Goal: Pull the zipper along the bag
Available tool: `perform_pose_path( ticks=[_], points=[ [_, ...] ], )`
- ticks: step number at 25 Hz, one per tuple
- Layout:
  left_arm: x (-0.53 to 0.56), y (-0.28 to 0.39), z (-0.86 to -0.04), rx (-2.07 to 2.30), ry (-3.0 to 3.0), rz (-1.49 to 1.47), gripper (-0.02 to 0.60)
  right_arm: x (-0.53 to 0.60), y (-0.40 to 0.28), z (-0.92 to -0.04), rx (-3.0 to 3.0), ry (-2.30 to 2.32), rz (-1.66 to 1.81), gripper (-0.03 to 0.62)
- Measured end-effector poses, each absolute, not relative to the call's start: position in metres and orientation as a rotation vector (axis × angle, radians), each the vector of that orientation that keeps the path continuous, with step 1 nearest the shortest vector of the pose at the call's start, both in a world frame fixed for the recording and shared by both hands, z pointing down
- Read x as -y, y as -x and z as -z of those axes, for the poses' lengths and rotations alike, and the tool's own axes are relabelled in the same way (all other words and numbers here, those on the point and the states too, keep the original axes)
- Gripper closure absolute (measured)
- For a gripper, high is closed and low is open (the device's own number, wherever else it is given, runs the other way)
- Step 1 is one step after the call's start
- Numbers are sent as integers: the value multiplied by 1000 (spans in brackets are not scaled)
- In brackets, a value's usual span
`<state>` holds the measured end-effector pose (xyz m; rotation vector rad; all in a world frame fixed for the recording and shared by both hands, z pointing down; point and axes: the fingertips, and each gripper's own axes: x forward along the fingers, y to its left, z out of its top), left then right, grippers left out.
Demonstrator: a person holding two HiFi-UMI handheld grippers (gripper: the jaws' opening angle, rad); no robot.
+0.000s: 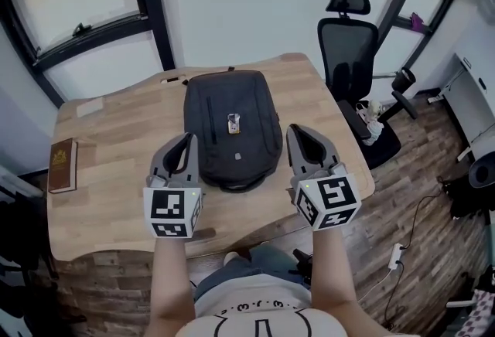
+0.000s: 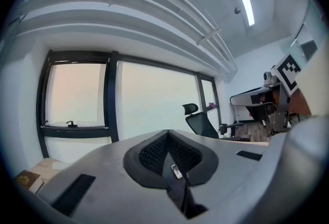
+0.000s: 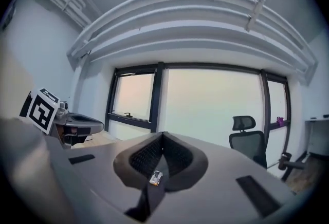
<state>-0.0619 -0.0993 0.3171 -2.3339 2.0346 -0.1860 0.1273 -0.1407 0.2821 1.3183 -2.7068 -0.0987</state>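
Note:
A black backpack (image 1: 232, 131) lies flat on the wooden table (image 1: 116, 196), with a small pale tag (image 1: 233, 124) on its front panel. My left gripper (image 1: 188, 141) hangs at the bag's left side and my right gripper (image 1: 296, 132) at its right side; neither touches the bag. Both are shut with nothing between the pads. In the left gripper view the left gripper (image 2: 167, 136) points level at the window, jaws pressed together. The right gripper (image 3: 162, 136) looks the same in its own view. The bag shows in neither gripper view.
A brown book (image 1: 62, 165) lies near the table's left edge and a pale card (image 1: 89, 107) further back. A black office chair (image 1: 352, 49) stands past the right corner. A power strip (image 1: 397, 254) and cables lie on the floor at right. Windows (image 1: 77, 26) are behind.

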Motion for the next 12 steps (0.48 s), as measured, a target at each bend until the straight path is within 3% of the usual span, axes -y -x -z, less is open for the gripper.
perform_pose_path(
  ticks=[12],
  points=[
    [98,58,-248,-2065,2183,64,566,150,-149,-214,2784,-1328,239,542]
  ],
)
